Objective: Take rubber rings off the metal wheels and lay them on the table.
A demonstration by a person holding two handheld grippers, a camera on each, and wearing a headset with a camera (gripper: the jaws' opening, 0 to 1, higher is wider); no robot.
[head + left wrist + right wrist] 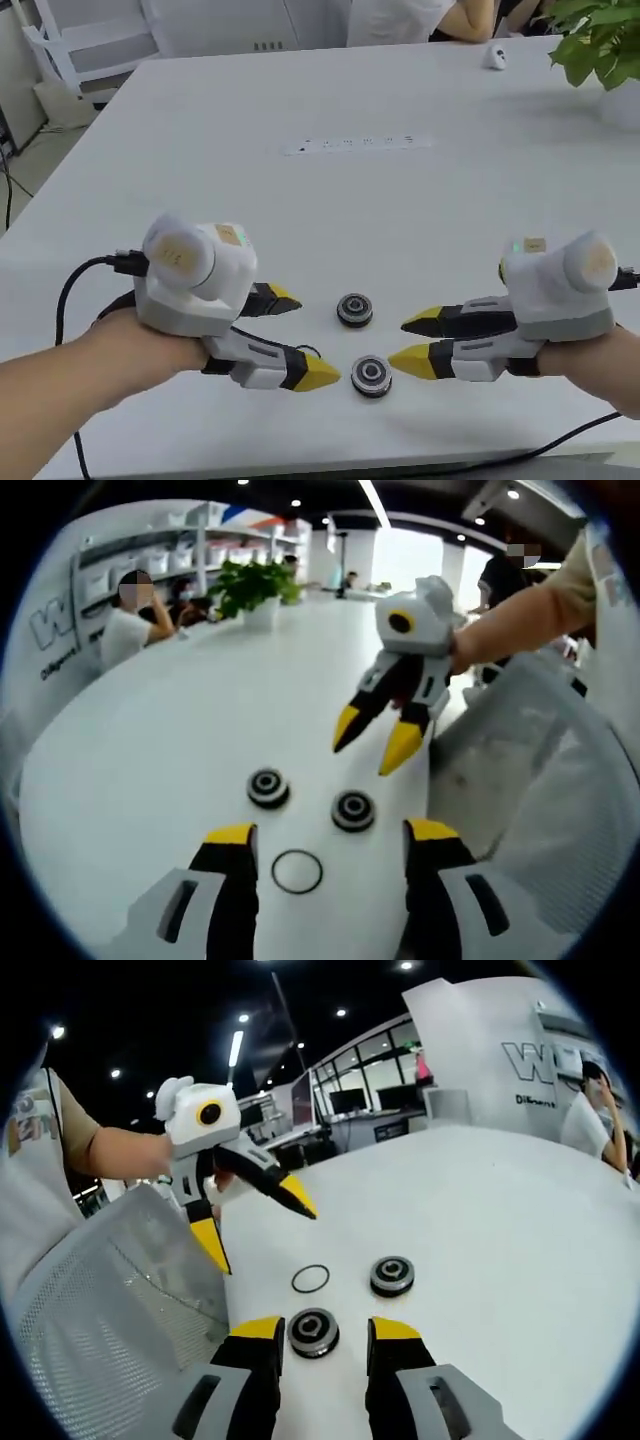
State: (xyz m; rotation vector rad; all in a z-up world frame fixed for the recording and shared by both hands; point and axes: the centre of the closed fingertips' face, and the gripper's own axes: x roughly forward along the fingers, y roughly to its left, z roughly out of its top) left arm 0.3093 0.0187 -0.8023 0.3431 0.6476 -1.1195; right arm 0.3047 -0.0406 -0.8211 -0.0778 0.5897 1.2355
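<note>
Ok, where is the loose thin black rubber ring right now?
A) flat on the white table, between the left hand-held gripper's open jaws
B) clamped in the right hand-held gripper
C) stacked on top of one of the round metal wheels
A: the thin black rubber ring lies flat on the white table, between the open jaws of the left hand-held gripper and touching neither.

The left gripper [330, 842], its jaws spread wide, frames a loose black rubber ring [297, 871] lying flat on the white table [140, 740], with the nearer metal wheel [353, 810] and farther metal wheel [268, 787] just beyond, and the right gripper [367, 752] hovering above them, jaws parted
</note>
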